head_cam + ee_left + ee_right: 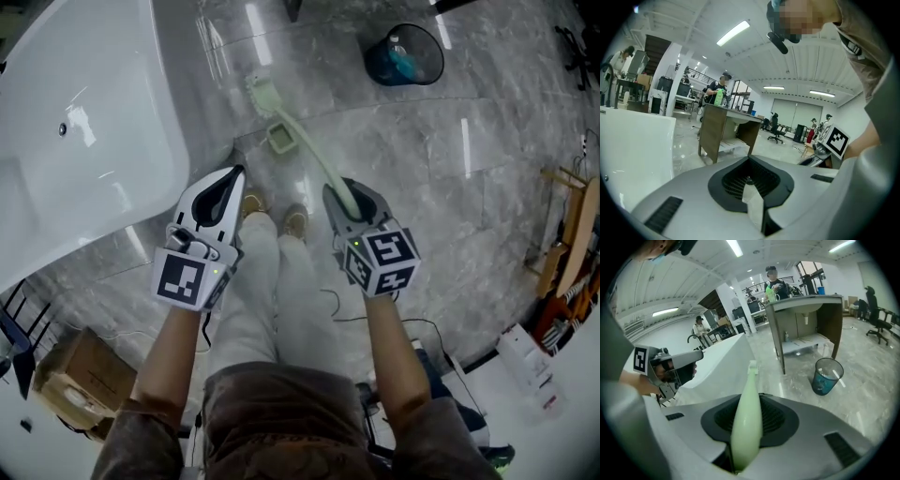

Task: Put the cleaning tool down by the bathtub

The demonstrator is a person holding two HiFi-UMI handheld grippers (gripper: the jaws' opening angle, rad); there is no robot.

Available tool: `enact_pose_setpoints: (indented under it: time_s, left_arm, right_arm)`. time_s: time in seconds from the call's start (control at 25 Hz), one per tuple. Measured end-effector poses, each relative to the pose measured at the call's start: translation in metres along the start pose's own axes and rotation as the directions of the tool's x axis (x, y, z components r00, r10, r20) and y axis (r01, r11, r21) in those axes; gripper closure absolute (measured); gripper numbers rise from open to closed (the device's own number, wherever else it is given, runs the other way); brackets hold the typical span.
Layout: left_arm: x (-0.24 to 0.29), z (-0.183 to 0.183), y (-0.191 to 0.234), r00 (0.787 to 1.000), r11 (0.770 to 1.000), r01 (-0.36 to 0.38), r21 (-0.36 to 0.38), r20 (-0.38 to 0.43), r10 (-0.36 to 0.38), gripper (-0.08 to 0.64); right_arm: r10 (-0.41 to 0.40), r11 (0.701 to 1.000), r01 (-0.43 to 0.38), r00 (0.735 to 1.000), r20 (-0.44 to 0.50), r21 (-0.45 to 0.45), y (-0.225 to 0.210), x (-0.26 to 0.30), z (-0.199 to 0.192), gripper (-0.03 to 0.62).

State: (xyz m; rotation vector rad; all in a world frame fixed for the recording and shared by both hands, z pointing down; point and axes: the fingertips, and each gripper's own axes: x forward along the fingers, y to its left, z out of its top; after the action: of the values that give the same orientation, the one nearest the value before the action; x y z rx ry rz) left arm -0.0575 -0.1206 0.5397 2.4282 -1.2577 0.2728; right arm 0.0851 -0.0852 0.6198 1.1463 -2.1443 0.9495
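The right gripper [343,199] has its jaws closed on the thick end of the pale green cleaning tool [307,148], a brush with a long handle. In the right gripper view the handle [747,401] comes straight out from between the two jaws, and they press it from both sides. From there the tool goes forward and a little to the left, away from the person. Its brush head [260,91] is over the grey marble floor [450,187], just beside the outer wall of the white bathtub [84,112], near the bathtub's end. I cannot tell if the head touches the floor.

The left gripper [233,176] is next to the right one, at the bathtub's side, and it points to the bathtub's rim. Its jaws are together, and in the left gripper view [752,190] they hold nothing.

The person stands close to the bathtub. Both shoes [296,221] are on the floor between the two grippers. A dark trash bin [405,54] with a blue bag inside stands on the floor further away, well apart from the tool. A cardboard box [77,373] lies at the person's left, behind the bathtub's near end. In the right gripper view a wooden sink cabinet [806,317] stands behind the trash bin.
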Motion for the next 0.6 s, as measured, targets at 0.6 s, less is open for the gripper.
enact_pose_setpoints:
  time_s: [0.6]
  left_arm:
    - [0.016,-0.035,0.010,1.000,1.000,0.001,-0.013,-0.020,-0.001,0.560]
  right_arm:
    - [-0.016,0.998,0.005,0.987,-0.159,-0.066,-0.031,0.070,-0.050,0.494]
